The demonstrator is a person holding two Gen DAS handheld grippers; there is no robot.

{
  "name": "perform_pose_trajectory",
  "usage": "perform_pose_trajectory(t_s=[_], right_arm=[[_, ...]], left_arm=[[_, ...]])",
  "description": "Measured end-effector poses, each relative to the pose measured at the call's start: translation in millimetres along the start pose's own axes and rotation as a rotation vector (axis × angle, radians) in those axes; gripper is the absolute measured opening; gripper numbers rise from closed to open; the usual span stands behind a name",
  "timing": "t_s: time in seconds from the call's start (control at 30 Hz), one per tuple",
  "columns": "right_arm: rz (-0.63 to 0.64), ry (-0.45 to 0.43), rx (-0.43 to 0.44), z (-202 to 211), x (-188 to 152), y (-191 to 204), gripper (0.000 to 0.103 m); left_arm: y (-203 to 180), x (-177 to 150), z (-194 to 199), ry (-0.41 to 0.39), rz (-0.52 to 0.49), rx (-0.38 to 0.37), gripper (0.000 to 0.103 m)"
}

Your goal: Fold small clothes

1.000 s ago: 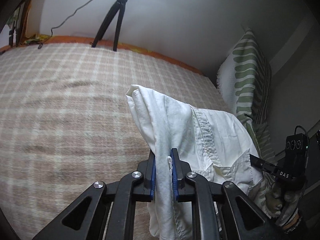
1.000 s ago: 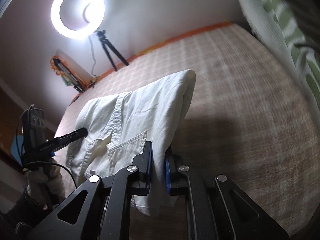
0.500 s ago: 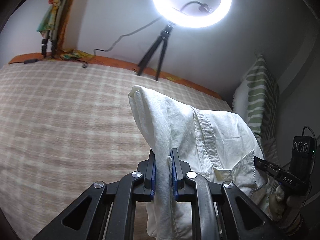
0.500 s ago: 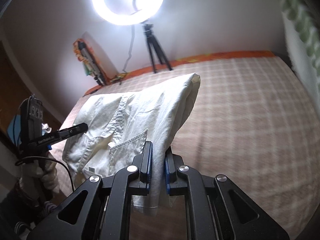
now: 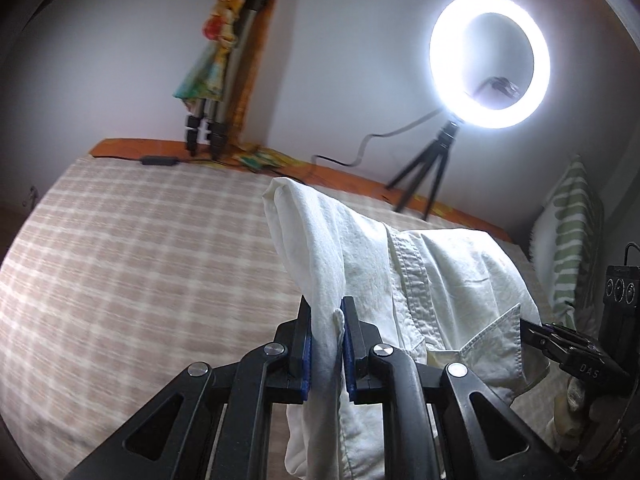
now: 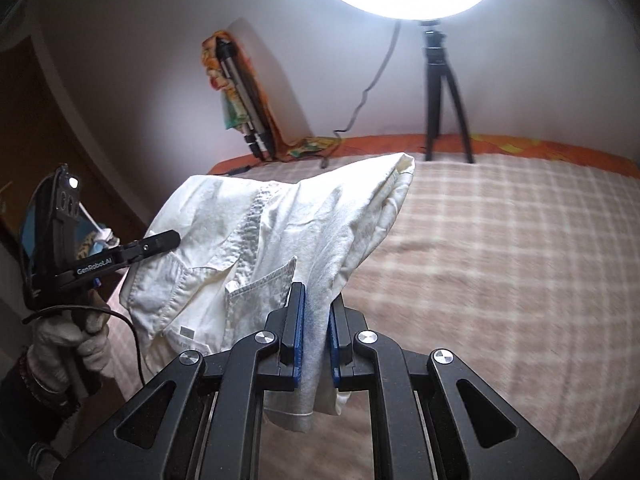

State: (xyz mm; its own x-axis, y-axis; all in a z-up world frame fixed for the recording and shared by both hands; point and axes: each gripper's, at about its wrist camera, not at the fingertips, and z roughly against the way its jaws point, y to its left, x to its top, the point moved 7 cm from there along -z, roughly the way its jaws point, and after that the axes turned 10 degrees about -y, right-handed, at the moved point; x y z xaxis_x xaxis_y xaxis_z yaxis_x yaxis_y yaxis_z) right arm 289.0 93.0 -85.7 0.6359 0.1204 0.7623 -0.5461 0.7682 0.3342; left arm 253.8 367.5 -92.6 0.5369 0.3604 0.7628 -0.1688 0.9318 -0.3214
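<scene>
White shirt (image 5: 404,280) — small, button-front, with a chest pocket — hangs in the air above the bed (image 5: 140,260), stretched between two claws. It touches the bedspread nowhere that I can see; its lower hem drops out of frame below both claws.

Left claw (image 5: 327,344): blue pads clamped together on a bunched fold of the white shirt, cloth rising in a peak just beyond the jaws. Right claw (image 6: 316,332): likewise clamped on a gathered edge, with the pocket flap just beside its left pad. Each view shows the other claw at the far side of the garment, so the grips sit at opposite edges. That, I judge, is the reason for the hold — two spread pinch points keep the cloth open and taut enough to be laid down flat, not dropped in a heap.

A gloved hand (image 6: 68,336) carries the left claw's handle at the edge of the right view.

Surroundings: checked, beige bedspread, bare near the shirt, which leaves room to lay it out. A ring light (image 5: 490,60) on a small tripod stands at the far edge by the wall; a folded tripod (image 5: 216,92) wrapped in patterned cloth leans in the corner; a green-striped pillow (image 5: 568,232) sits to the right.

Folding proper looks not yet begun.
</scene>
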Motion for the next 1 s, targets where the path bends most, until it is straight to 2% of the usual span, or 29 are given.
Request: perform_pose_trajectory(t_s=[0.23, 0.5, 0.77, 1.0], right_arm=[[0.056, 0.018, 0.027, -72, 19, 53, 0.009], [0.121, 0.032, 0.016, -143, 32, 89, 0.009], [0.131, 0.061, -0.033, -178, 27, 84, 0.008], [0.143, 0.106, -0.087, -196, 20, 70, 0.008]], left_arm=[[74, 34, -11, -0.019, -0.003, 0.089, 0.010], [133, 59, -47, -0.009, -0.001, 0.150, 0.010], [156, 52, -91, 0.027, 0.019, 0.166, 0.010], [163, 41, -109, 0.049, -0.028, 0.224, 0.012]])
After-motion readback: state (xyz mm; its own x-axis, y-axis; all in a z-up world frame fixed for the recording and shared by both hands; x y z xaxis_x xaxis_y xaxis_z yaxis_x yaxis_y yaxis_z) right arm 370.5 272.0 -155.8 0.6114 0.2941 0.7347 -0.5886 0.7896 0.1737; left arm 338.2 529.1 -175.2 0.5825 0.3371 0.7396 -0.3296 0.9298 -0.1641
